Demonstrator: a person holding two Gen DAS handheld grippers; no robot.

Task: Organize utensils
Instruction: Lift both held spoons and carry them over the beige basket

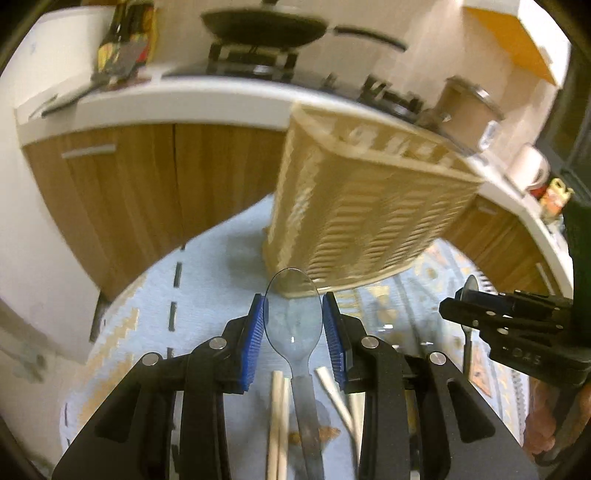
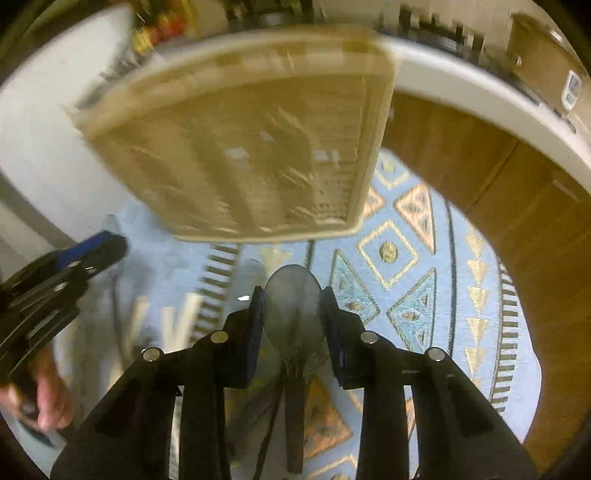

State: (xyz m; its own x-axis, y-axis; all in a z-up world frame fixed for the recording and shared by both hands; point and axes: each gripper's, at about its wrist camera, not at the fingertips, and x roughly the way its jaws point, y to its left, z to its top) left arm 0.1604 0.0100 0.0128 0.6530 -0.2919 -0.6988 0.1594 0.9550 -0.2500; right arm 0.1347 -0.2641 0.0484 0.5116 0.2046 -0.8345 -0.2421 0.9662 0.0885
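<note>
My left gripper (image 1: 293,308) is shut on a clear plastic spoon (image 1: 291,332), whose bowl sits between the blue pads (image 1: 255,339) with the handle running back toward the camera. My right gripper (image 2: 293,301) is shut on a dark grey spoon (image 2: 293,314), held the same way. A tall woven beige basket (image 1: 369,206) stands on the rug just ahead of both. Seen from above in the right wrist view, the basket (image 2: 258,147) shows dividers inside. Pale chopsticks (image 1: 277,413) lie on the rug under my left gripper. The right gripper (image 1: 461,306) shows at the right of the left wrist view.
A light blue patterned rug (image 2: 406,258) covers the floor. Wooden cabinets (image 1: 147,192) under a white counter (image 1: 184,99) curve behind the basket, with a pan (image 1: 266,27) on the stove and a pot (image 1: 469,107). A hand (image 2: 51,398) holds the left gripper (image 2: 107,243).
</note>
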